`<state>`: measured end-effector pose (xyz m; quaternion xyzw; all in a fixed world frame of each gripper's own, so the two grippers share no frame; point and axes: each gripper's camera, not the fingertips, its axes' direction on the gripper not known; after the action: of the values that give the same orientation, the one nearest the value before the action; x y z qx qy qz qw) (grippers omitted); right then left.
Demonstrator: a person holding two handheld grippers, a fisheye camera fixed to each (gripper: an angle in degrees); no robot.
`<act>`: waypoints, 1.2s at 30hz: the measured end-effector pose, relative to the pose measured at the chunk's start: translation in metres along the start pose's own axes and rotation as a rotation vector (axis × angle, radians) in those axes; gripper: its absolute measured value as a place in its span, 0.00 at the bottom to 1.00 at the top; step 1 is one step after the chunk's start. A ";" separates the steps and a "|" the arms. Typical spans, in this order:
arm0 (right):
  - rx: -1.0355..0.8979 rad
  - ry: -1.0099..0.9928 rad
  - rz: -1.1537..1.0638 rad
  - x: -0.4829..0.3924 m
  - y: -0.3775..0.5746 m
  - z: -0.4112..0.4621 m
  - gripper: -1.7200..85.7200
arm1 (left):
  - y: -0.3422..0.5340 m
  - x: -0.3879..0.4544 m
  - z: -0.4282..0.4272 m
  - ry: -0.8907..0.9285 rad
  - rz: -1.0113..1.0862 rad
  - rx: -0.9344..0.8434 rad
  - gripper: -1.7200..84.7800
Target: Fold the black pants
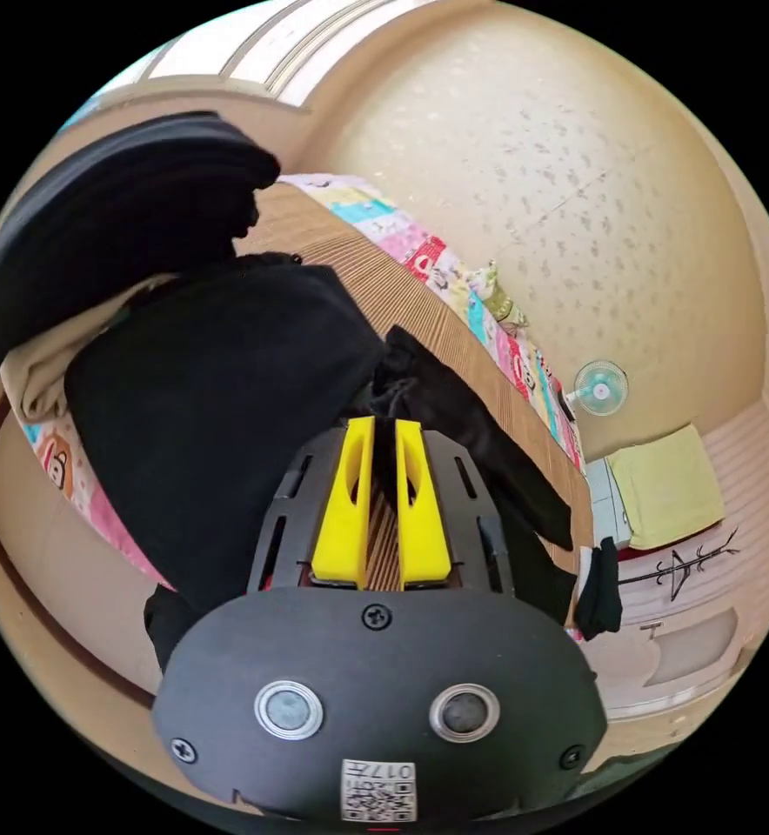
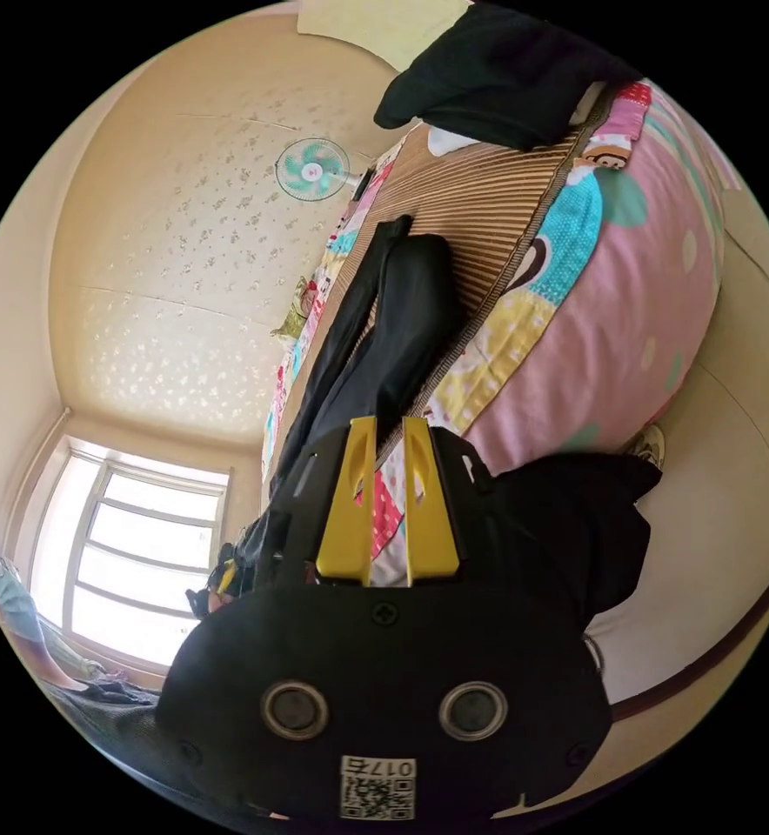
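lying along the striped mat on the bed (image 2: 628, 287), your black pants (image 2: 384, 330) stretch out in the right gripper view; left tongs (image 1: 383, 426) and right tongs (image 2: 389, 426) sit slightly parted, gripping nothing; a folded black stack (image 1: 115, 226) appears in the left gripper view

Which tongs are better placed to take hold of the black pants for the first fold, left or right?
Probably the left tongs: their tips sit right at the bunched end of the black pants on the striped mat. The right tongs hang at the bed's edge, short of the pants.
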<state>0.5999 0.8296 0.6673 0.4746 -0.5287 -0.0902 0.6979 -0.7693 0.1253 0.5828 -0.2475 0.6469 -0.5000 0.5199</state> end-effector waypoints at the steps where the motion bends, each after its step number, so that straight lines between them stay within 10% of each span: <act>1: 0.008 -0.003 0.025 -0.001 -0.002 0.000 0.10 | 0.007 -0.017 -0.003 0.021 -0.019 -0.010 0.11; 14: 0.094 -0.142 0.173 -0.026 -0.063 -0.011 0.07 | 0.057 -0.012 -0.004 0.023 0.064 -0.096 0.14; 23: 0.022 -0.168 -0.727 -0.281 -0.066 -0.058 0.05 | 0.051 -0.013 -0.004 0.040 0.041 -0.144 0.15; 28: -0.014 0.048 -0.404 -0.192 -0.063 -0.061 0.06 | 0.049 -0.018 0.003 0.059 0.013 -0.178 0.15; 36: 0.094 -0.457 0.048 -0.061 -0.015 -0.082 0.14 | 0.035 -0.020 0.019 0.090 -0.009 -0.284 0.17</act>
<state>0.6469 0.9060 0.6173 0.4609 -0.6879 -0.1540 0.5392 -0.7378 0.1480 0.5609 -0.2985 0.7327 -0.4165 0.4479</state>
